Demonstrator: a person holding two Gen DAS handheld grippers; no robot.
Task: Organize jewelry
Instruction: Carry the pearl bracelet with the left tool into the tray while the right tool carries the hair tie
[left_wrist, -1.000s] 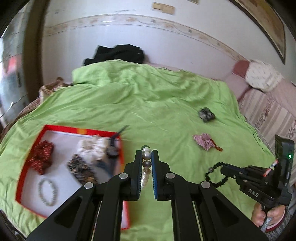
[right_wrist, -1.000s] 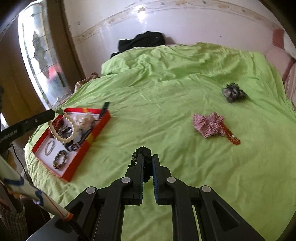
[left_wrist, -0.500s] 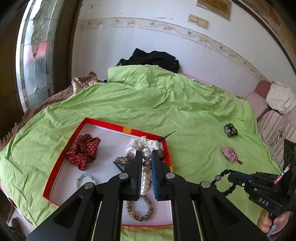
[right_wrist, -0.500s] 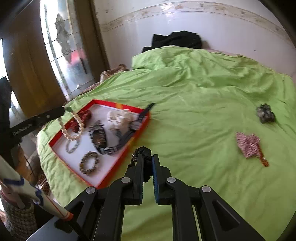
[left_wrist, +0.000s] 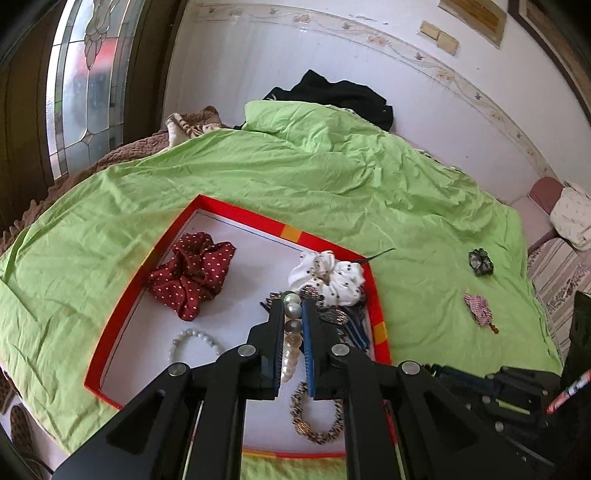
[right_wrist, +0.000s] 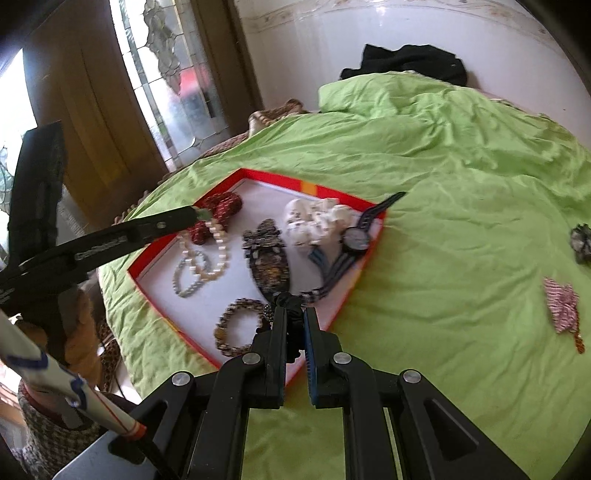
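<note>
Left wrist view: left gripper (left_wrist: 293, 325) clamps pearl strand (left_wrist: 290, 354) above red tray (left_wrist: 236, 212), right gripper (right_wrist: 294, 325) pinches black beads (right_wrist: 291, 306); lower both onto bare white floor before releasing.

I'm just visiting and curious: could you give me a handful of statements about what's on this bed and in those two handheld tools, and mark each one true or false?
1. The left gripper has its jaws shut on a pearl necklace. True.
2. The right gripper is empty. False: its jaws are shut on a black beaded bracelet.
3. The red polka-dot scrunchie lies inside the red tray. True.
4. The dark green scrunchie is in the tray. False: it lies out on the green bedsheet, apart from the tray.
5. The wristwatch rests at the tray's corner, one strap poking over the rim. True.
6. The pink patterned piece sits on the white scrunchie. False: it lies on the bedsheet.
</note>
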